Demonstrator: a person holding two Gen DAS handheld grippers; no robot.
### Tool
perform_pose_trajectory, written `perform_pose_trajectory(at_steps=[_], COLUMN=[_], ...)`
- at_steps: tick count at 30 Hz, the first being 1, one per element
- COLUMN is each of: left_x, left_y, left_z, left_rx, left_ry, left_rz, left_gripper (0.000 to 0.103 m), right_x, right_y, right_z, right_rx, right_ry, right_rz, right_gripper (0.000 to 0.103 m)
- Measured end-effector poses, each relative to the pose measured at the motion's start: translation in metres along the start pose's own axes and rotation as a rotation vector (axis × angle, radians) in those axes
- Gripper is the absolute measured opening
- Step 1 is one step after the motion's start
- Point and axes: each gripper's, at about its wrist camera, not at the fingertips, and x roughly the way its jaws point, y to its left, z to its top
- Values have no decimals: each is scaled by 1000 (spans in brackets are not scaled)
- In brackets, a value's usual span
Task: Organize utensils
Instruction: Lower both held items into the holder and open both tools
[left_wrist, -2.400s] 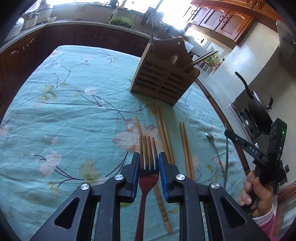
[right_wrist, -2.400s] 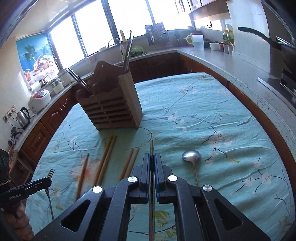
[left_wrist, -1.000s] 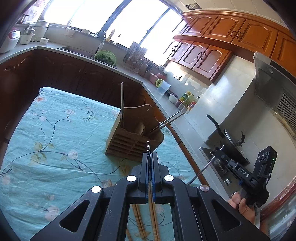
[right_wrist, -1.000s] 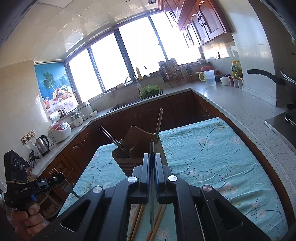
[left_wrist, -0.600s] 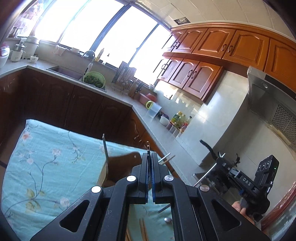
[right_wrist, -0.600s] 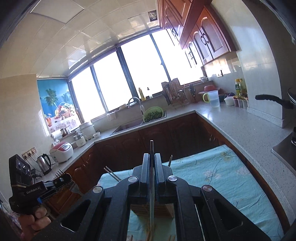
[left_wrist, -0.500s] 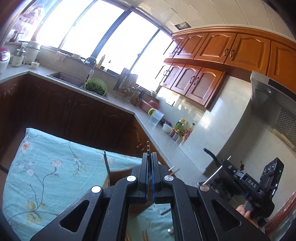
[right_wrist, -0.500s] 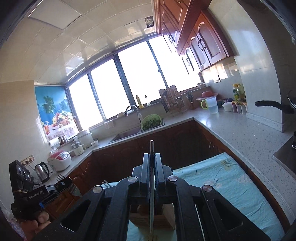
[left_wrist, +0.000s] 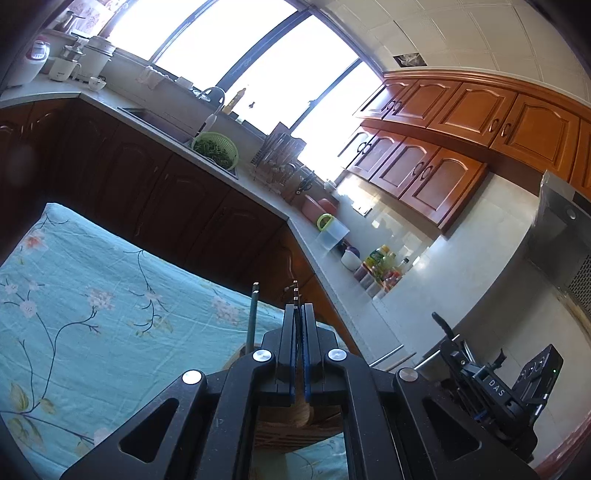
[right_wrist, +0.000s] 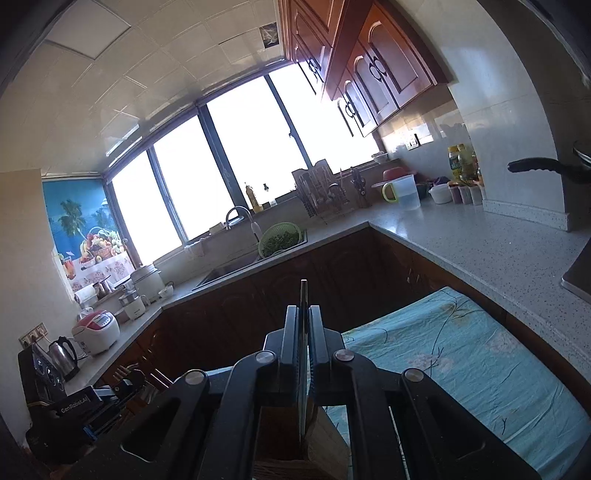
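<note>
Premises: domestic kitchen.
Evidence: orange-brown wooden wall cabinets, speckled grey stone countertop, chrome sink tap, white-and-red rice cooker, steel kettle.

Left gripper: matte black plastic frame showing triangular cut-outs in both arms, four round silver screw heads sitting across the linkage, blue pads lining the inner faces of the fingers.

Right gripper: matching black frame, four silver screws, dark inner faces. Seen from the left wrist camera, its body is sitting right of the left gripper, carrying white "DAS" lettering, a black box housing and a small green light glowing. From the right wrist camera, the left unit's side is bearing white "GenRobot.AI" lettering.
</note>
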Motion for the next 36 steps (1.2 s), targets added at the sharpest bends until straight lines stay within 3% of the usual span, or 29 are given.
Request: perform_pose_trajectory(at_steps=[10,24,27,29,30,31,33,35,36], left_x=[24,29,28,24,21,17,9,0,-4], left_y=[16,10,8,9,8,7,6,3,2], left_z=[-16,-9,-8,-7,-6,-5,-5,-5,-6], left_rx=[23,32,36,27,22,19,12,9,11], left_ry=[91,124,133,132,127,123,105,95,95], left_rz=[62,94,113,123,127,131,138,134,136], left_gripper=[3,2,3,7,9,18,29,31,32], right_x=[31,33,33,30,27,23,14,4,-1], right_y=[-4,-3,-6,-8,-9,-11,-13,-14,-16], right_z=[-35,-30,-29,-26,-25,-23,-19,-16,-15], right_rx=[-13,-18,4,21,28,39,53,69,81], right_ry=[128,151,155,151,146,136,110,93,87], right_rz=[-9,-13,0,14,20,33,45,53,65], right_gripper=[5,5,11,18,33,48,52,57,68])
